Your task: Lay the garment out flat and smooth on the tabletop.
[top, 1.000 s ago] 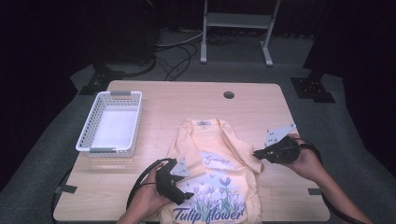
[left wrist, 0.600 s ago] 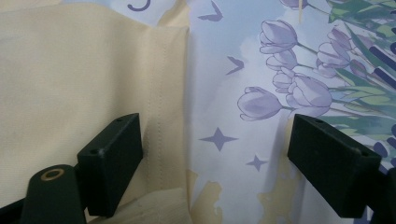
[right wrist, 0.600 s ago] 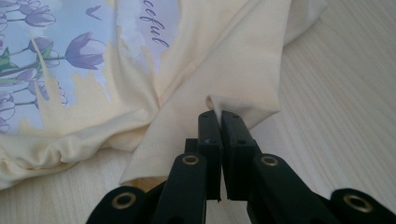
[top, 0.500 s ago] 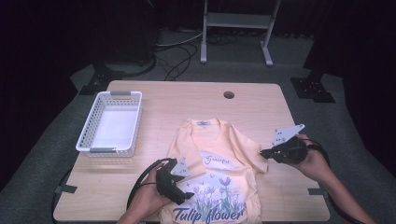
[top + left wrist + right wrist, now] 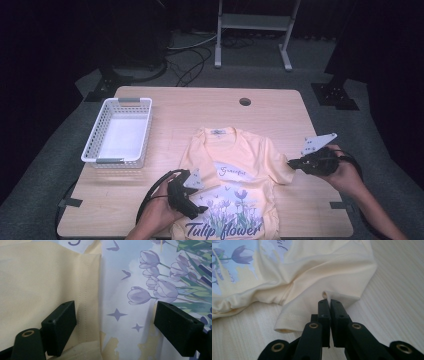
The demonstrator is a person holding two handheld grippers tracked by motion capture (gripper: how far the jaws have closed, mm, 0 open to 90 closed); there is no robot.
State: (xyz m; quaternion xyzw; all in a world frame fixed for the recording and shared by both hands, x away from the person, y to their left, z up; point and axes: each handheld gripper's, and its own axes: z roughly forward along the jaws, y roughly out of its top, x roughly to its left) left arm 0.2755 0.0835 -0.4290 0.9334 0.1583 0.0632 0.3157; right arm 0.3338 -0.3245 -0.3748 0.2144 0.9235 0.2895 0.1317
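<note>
Farthest left on the surface stands a white basket, empty and well apart from the work, so it blocks nothing. Next comes the left gripper, resting low over the front of the yellow T-shirt with its jaws spread wide and nothing between them. In the left gripper view the jaws stand either side of the printed tulips and a folded sleeve edge. The shirt lies face up near the front middle of the surface, its hem at the person's side. To the right, the right gripper is clamped on the edge of the right sleeve, a small pinch of cloth standing up between the closed jaws.

The pinch looks thin, so a sharp outward pull could let the hem slip free. A harder pull could instead drag the whole shirt across the surface, since the left gripper presses on nothing firmly. The bunched folds beside the sleeve may stay creased unless the cloth is drawn out flat. Nothing lies on the wood to the right of the sleeve.
</note>
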